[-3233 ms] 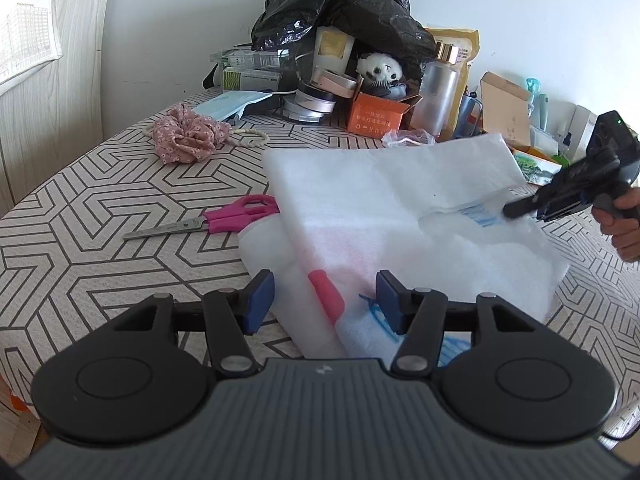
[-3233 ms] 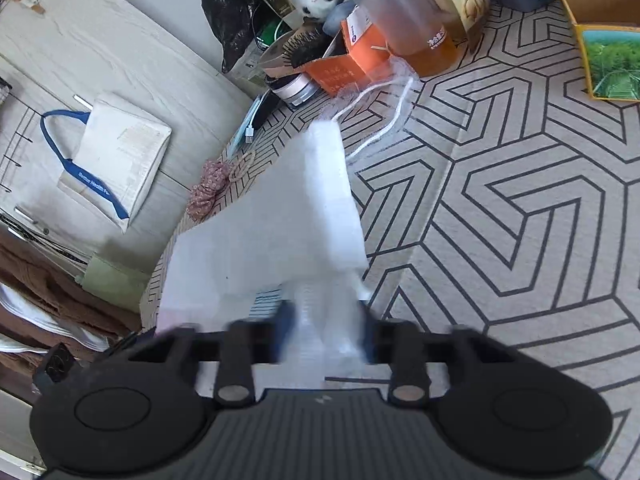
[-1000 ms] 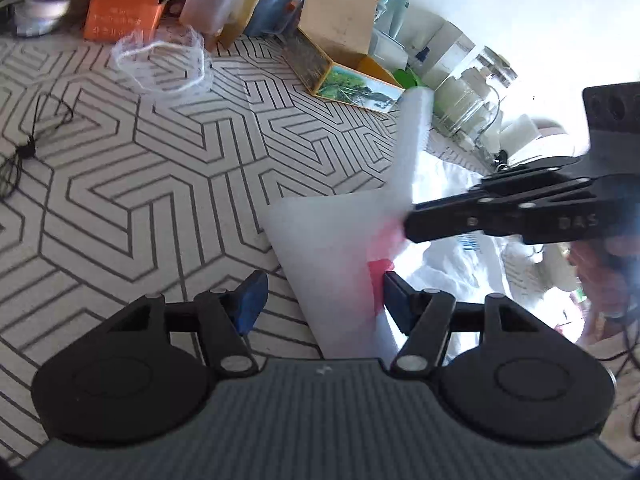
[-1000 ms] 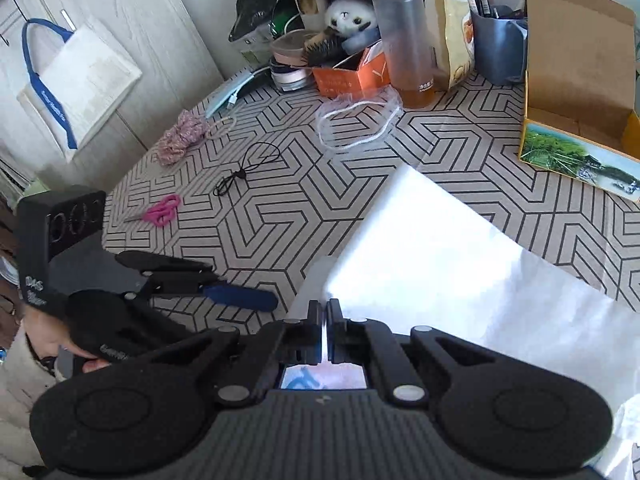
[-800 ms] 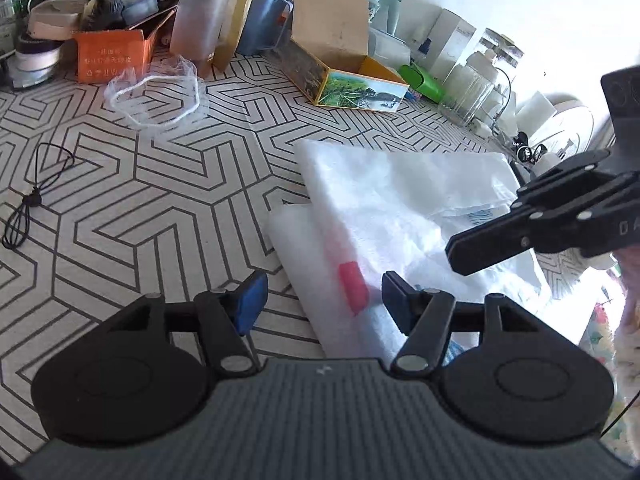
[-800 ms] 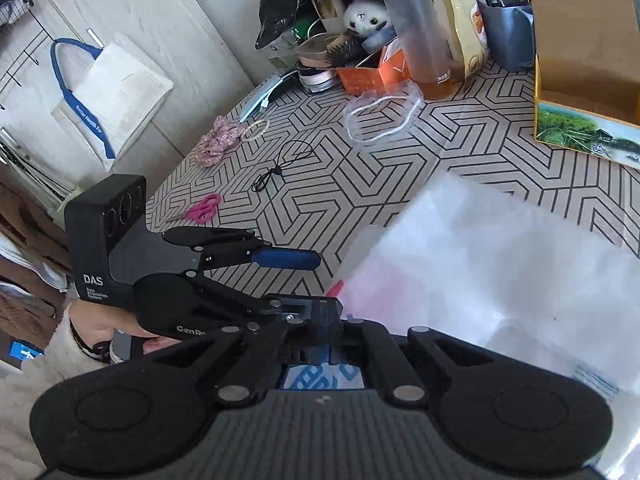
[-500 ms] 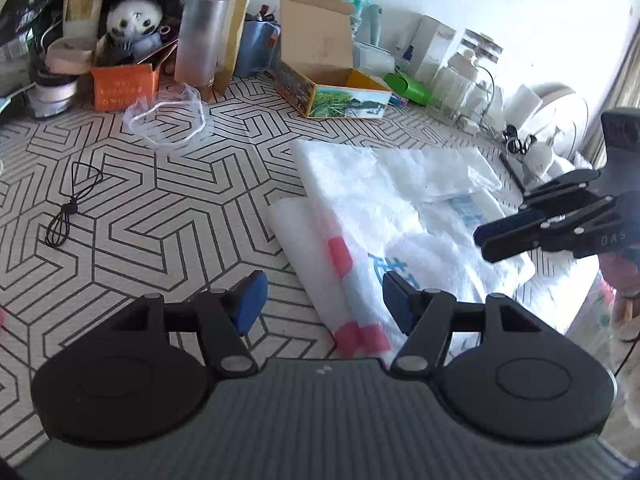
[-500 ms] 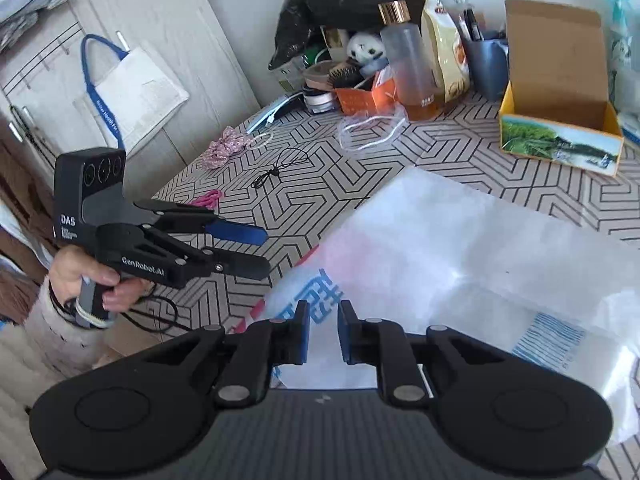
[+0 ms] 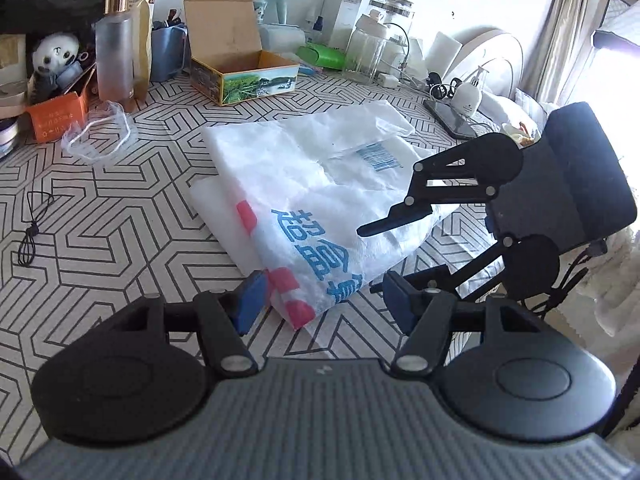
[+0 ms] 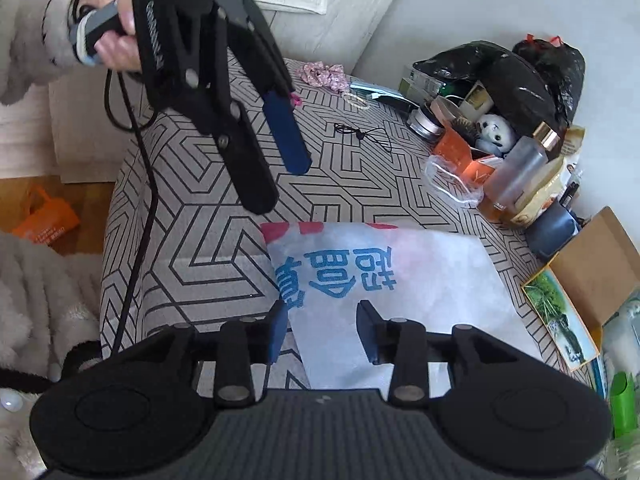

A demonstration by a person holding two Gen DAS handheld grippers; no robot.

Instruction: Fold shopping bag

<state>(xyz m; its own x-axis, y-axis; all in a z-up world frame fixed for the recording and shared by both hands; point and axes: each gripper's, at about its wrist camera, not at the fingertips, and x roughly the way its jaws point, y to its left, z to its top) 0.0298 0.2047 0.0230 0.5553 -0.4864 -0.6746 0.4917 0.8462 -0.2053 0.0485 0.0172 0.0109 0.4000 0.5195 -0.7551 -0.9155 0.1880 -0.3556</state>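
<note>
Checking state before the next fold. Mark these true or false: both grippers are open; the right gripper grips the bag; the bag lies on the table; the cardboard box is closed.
1. Both grippers are open: true. The left gripper and the right gripper both stand with jaws apart.
2. The right gripper grips the shopping bag: false; nothing is between its fingers.
3. The bag lies on the table: true.
4. The cardboard box is closed: false; its lid stands open.
</note>
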